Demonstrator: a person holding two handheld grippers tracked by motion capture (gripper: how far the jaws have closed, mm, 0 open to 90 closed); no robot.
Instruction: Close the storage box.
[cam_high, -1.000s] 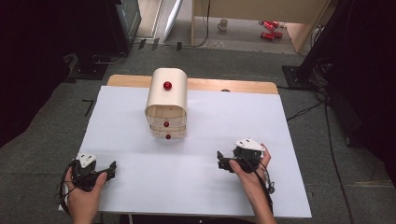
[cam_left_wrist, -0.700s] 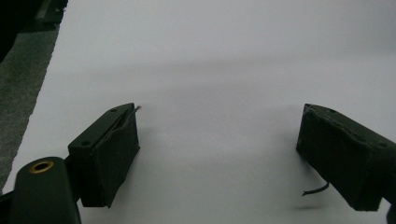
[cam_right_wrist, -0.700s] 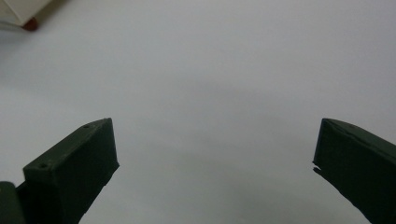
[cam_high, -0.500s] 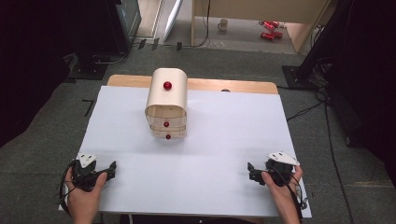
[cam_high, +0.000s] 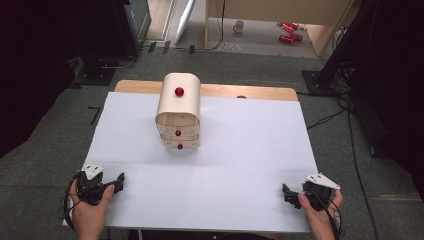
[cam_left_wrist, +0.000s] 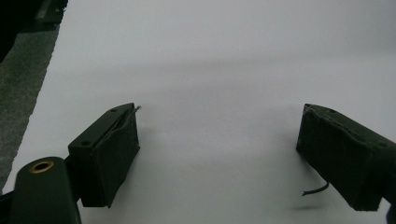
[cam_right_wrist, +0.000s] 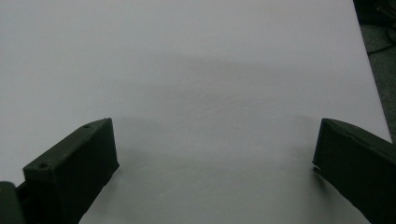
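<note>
Resting both hands at the desk's (cam_high: 235, 165) near corners, you're holding left claw (cam_high: 118, 180) and right claw (cam_high: 287, 192) apart, empty. Chest (cam_high: 178, 112) is sitting far-centre; a long reach is risking nudging it.

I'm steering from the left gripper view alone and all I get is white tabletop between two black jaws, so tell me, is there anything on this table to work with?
Observer: Yes. In the high view a small wooden drawer cabinet stands toward the far side of the white table, near the middle.
Operator: Does it have handles?
Observer: Red knobs on its drawer fronts, facing the person, and one on top.
Operator: Where's the other gripper?
Observer: The right gripper sits at the table's near right corner, jaws wide apart with nothing between them in its own view.
</note>
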